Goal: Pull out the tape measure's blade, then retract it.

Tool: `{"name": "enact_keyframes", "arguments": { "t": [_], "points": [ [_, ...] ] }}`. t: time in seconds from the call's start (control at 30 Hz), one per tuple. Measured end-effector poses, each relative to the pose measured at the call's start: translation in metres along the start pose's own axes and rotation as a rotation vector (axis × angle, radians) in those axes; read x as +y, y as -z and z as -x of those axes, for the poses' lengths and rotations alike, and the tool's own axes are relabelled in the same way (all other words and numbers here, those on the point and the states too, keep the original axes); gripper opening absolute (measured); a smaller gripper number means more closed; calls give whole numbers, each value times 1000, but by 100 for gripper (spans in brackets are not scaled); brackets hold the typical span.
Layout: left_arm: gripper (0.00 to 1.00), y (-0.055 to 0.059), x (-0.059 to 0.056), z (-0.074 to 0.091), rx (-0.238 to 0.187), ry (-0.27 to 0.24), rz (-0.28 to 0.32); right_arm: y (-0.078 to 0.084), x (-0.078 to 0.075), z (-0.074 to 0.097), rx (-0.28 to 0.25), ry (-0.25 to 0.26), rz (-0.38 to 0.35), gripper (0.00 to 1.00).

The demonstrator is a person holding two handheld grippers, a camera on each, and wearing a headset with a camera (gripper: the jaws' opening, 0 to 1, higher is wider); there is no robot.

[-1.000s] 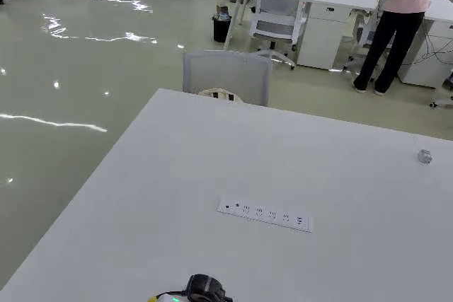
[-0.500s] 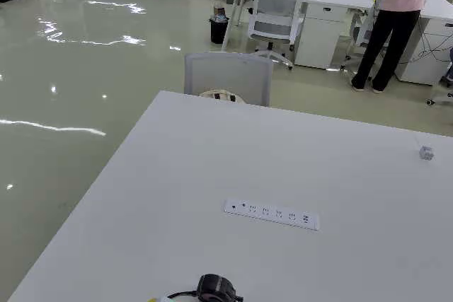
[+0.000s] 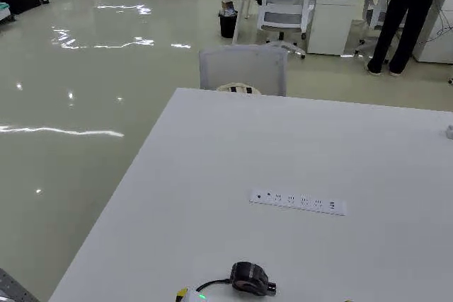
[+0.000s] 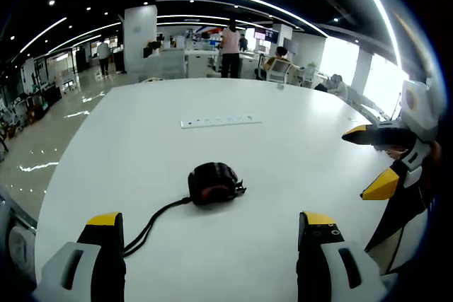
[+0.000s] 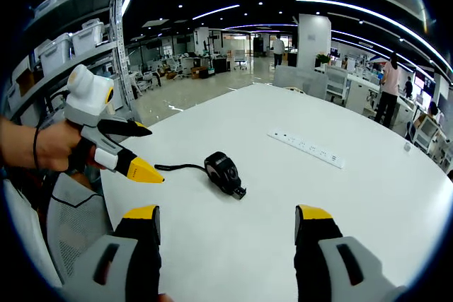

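Lying on the white table near its front edge: black tape measure, cord trailing. Hovering just short of it, both released and holding nothing: left claw, right claw.

Looks from the head forward and down over the white table, with the tape measure at the bottom edge. In the two gripper views, looks low and near along the tabletop, from left and right, sharing tape measure and power strip with the head view.
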State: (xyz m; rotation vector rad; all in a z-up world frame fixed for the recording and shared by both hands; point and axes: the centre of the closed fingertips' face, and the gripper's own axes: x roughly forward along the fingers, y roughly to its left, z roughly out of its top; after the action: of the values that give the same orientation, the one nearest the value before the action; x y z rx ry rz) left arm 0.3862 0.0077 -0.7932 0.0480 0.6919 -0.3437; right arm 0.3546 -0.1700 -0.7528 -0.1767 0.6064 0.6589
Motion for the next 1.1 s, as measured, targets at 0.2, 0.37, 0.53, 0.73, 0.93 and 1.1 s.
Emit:
{"name": "enact_keyframes", "arguments": {
  "t": [0.2,0.37,0.53,0.73,0.93,1.1],
  "points": [
    [100,2,-2,16,-8,39,26,-6,3,12,-64,50,-68,82],
    [100,1,-1,23,-14,39,42,-7,0,20,-84,84,-71,83],
    [100,1,-2,25,-13,42,43,-5,-5,26,-59,125,-8,79],
    [100,-3,-3,43,-13,36,29,-1,-11,51,-21,167,-41,82],
    [100,-6,1,55,-22,37,11,5,-6,68,-4,189,-80,85],
    [100,-8,4,61,-31,35,25,12,0,74,6,201,-94,82]
  ]
}}
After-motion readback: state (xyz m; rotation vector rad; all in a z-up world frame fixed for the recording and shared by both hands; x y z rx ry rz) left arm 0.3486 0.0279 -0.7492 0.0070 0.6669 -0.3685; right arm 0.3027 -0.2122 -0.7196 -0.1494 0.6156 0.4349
